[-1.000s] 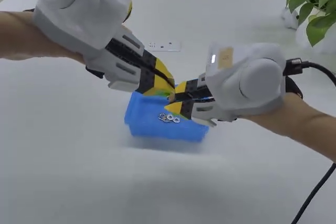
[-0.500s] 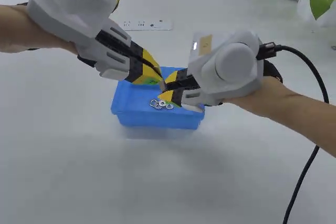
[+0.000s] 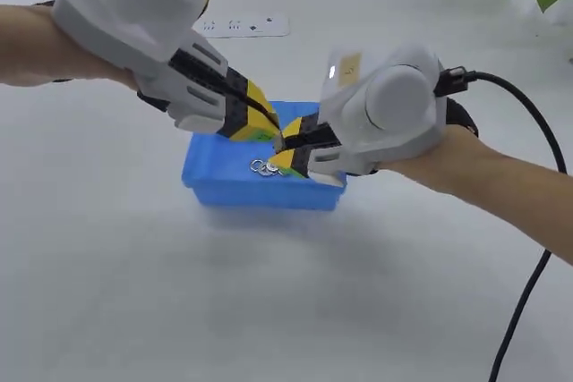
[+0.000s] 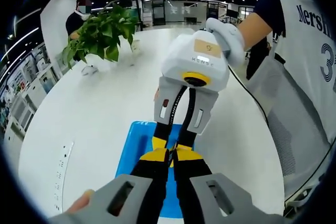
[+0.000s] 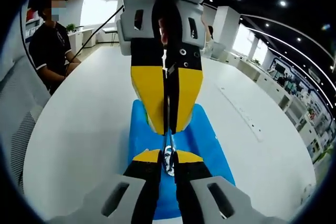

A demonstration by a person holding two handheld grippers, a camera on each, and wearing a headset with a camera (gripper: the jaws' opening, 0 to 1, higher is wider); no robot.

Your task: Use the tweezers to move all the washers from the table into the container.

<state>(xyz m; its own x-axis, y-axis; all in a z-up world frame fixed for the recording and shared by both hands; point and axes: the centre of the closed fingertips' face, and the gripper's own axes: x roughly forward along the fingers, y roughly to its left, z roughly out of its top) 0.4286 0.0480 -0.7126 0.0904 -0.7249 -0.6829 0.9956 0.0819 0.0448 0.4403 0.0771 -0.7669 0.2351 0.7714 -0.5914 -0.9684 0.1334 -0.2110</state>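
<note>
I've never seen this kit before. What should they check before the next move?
1. Container under both gripper tips: ok.
2. Washers lying inside it: ok.
3. More left on the table: cannot tell, the grippers hide part of it.
4. Left gripper jaws shut: ok.
5. Tweezers held in right gripper: cannot tell; just a thin sliver between its jaws.
6. Cable away from container: ok.

Blue container (image 3: 260, 194), silver washers (image 3: 264, 167), white table (image 3: 134, 292)

Left tool (image 3: 272, 134), right tool (image 3: 286, 160): jaws together.
</note>
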